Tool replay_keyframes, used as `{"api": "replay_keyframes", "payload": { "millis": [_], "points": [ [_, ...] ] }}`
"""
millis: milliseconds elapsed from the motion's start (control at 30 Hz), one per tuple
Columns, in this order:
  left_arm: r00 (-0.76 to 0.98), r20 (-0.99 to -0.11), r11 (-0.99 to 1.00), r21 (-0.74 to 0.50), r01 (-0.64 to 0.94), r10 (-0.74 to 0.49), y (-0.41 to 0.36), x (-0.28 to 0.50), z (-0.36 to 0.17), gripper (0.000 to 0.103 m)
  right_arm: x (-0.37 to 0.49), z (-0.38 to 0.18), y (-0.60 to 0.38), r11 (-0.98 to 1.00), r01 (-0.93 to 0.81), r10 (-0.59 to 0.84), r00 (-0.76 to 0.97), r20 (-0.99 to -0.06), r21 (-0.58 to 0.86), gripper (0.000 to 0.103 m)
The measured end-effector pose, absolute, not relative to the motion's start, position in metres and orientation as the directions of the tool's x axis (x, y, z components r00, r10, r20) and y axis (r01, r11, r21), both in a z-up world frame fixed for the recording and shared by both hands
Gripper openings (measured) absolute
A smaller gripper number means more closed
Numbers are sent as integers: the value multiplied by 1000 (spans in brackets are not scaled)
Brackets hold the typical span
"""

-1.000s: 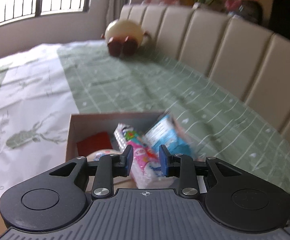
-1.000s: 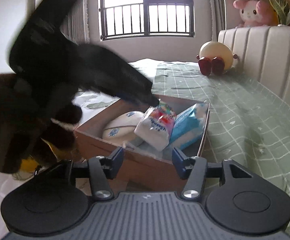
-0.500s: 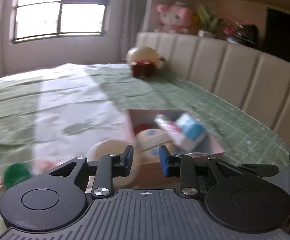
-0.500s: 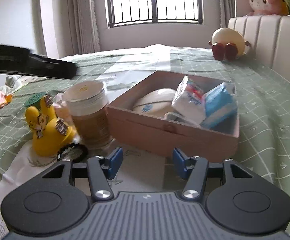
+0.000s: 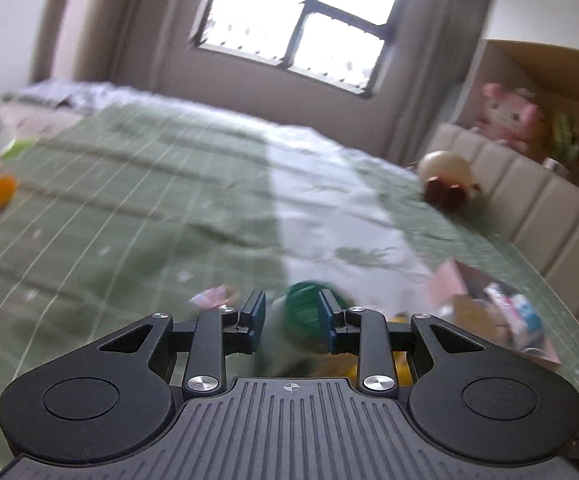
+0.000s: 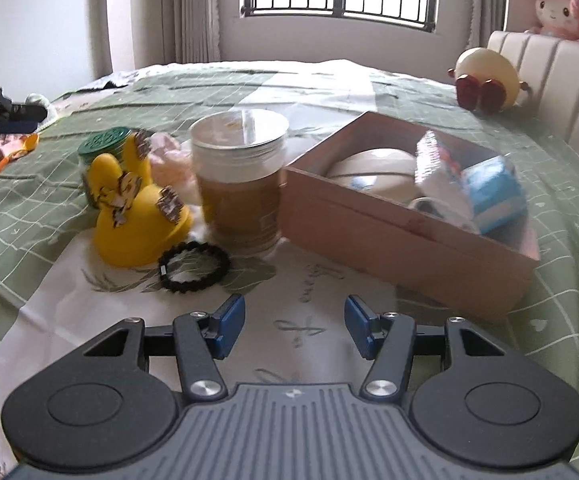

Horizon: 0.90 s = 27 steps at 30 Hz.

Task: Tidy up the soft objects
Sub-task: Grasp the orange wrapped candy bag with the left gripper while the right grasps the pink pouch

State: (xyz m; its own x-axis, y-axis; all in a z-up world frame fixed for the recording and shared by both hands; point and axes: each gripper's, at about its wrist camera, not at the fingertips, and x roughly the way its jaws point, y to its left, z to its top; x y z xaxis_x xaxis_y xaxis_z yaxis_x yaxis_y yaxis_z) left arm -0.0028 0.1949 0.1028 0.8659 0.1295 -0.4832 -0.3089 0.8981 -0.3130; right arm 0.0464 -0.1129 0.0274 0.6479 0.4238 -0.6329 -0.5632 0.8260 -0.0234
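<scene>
Bed (image 6: pixel 369 80) with green check cover is the work surface. Go big to small:

Wooden box (image 6: pixel 405 236) sits at 3 o'clock in the right wrist view. Already loaded: a pale round cushion-like item (image 6: pixel 369 168), a white tissue pack (image 6: pixel 437 172) and a blue tissue pack (image 6: pixel 493 188). I'd read that as partly done.

Still outside the box, clustered at 9–10 o'clock, just beside its left wall: clear tub with brown contents (image 6: pixel 241 184), yellow rubbery bunny toy (image 6: pixel 137 216), green-lidded jar (image 6: pixel 103 142) behind it, pink soft thing (image 6: pixel 167 160) between jar and tub, black bead bracelet (image 6: pixel 193 266) at the tub's foot. Further out at 9 o'clock, near the bed edge, a pink-and-orange item (image 6: pixel 9 148). Which of these count as soft is a judgement call; the pink thing and the bunny look likeliest.

Left tongs (image 5: pixel 291 322): narrow gap, nothing gripped; the green lid (image 5: pixel 303 306) shows blurred beyond the tips, not between them. Right tongs (image 6: pixel 295 330): apart, empty, hovering over the white cloth at 6 o'clock.

Estimate: roughly halfway, no item in hand.
</scene>
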Motion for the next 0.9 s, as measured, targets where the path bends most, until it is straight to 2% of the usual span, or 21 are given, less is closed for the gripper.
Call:
{"api": "replay_keyframes", "payload": {
  "millis": [133,300,367,433,533,633,733,800,900],
  "points": [
    [853,-509,889,-330,-319,117,219,-4,83,32,38,27,-96,802,-595,432,633,-642,-47,55],
    [847,-531,807,-492,-325,18,263,22,58,31,29,29,-76,766,-635,435,629,-645,-103,55],
    [816,-579,757,-536,-373,-8,278,42,47,31,26,27,-69,759,-642,434,620,-654,-105,55],
    [779,-627,738,-523,-426,5,284,62,39,31,23,25,-63,747,-655,433,613,-661,-117,55],
    [726,-686,779,-426,-460,54,277,87,33,31,18,25,-59,727,-672,437,610,-661,-140,55],
    [694,-716,806,-362,-468,81,270,101,28,31,18,30,-61,722,-678,442,606,-661,-139,55],
    [692,-718,834,-338,-437,72,268,107,25,22,18,63,-63,727,-670,487,658,-574,-151,55],
    [703,-709,853,-330,-404,59,269,103,25,22,22,97,-58,716,-679,529,679,-509,-161,55],
    [716,-696,869,-320,-377,54,271,90,26,21,49,145,-32,682,-723,579,624,-525,-108,55]
  ]
}}
